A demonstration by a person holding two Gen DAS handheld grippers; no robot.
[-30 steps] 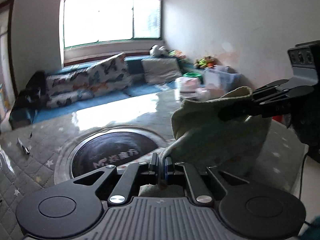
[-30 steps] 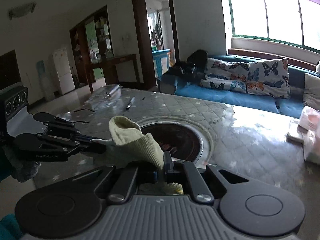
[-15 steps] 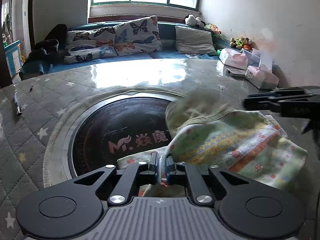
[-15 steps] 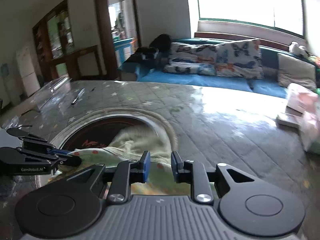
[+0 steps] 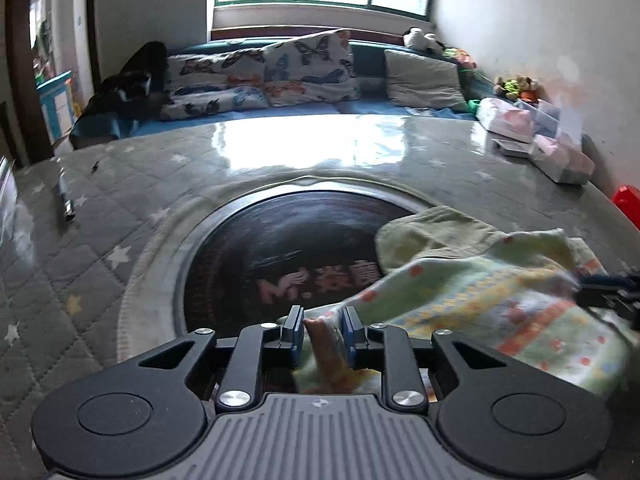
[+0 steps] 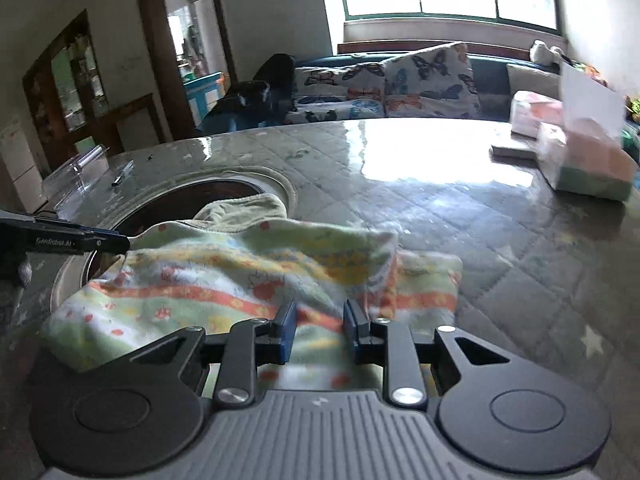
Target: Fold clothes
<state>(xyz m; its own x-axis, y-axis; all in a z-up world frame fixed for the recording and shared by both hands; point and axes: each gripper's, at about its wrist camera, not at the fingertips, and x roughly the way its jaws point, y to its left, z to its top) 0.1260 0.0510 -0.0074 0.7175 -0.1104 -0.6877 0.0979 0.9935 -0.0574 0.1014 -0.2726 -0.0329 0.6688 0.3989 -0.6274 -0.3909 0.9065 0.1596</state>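
Observation:
A small pale green garment (image 5: 480, 300) with orange and yellow patterned bands lies crumpled on the quilted table, its plain green end over the rim of the black round plate (image 5: 280, 248). My left gripper (image 5: 322, 330) is low at the garment's near edge. Its jaws are opening, and a fold of cloth stands loose between the pads without being pressed. My right gripper (image 6: 318, 326) is open over the other edge of the garment (image 6: 224, 280), with cloth lying beneath and between its fingers. The left gripper's fingers (image 6: 80, 242) show at the garment's far-left corner in the right wrist view.
Tissue packs and boxes (image 5: 560, 156) (image 6: 588, 160) crowd the table's right side. A pen (image 5: 66, 196) and a clear plastic container (image 6: 76, 176) lie at the left. A sofa with butterfly cushions (image 5: 304, 68) runs behind the table.
Both grippers came down with the hanging garment and laid it on the table. The right gripper let go first and sank lower; the left gripper's pads have now parted from the cloth.

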